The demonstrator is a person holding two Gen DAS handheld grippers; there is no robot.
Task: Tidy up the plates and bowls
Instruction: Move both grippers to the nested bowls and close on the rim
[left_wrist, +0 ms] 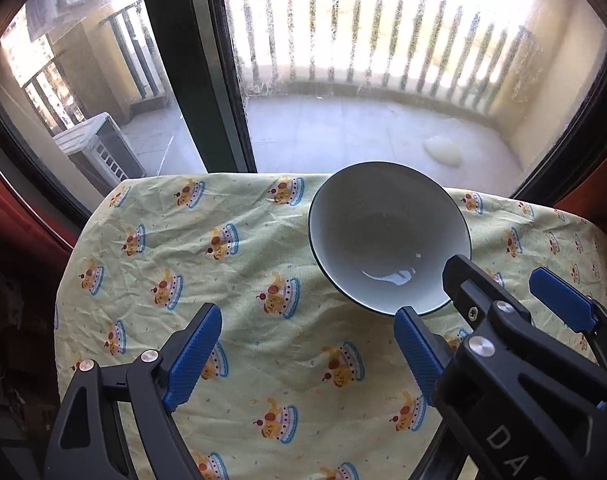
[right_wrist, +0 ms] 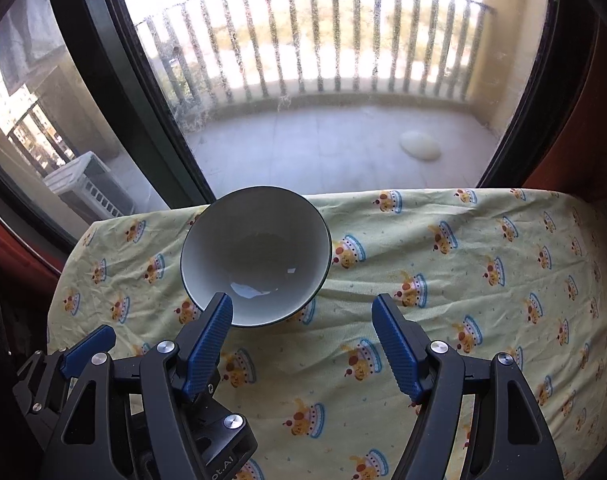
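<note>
- Both tools stand wide with nothing between their blue pads: the left tool point(left_wrist: 307, 344) hangs over the patterned cloth, and the right tool point(right_wrist: 303, 332) does the same from its own side.
- In the left wrist view the right tool point(left_wrist: 495, 292) shows at the right edge, one black finger overlapping the bowl's near rim (whether it touches, I cannot tell).
- In the right wrist view the left tool point(right_wrist: 89, 348) shows only as a blue pad at the lower left.
- Beneath them the surface point(right_wrist: 443, 280) is covered by a pale yellow cloth point(left_wrist: 239, 240) printed with cartoon bears in cups.
- One white bowl point(left_wrist: 387, 236) with a dark rim sits upright and empty near the far edge of the surface, by the window; it shows too in the right wrist view point(right_wrist: 255, 256).
- Behind it a dark window frame point(left_wrist: 207, 68) and dusty glass give onto a balcony with a railing point(right_wrist: 343, 36).
</note>
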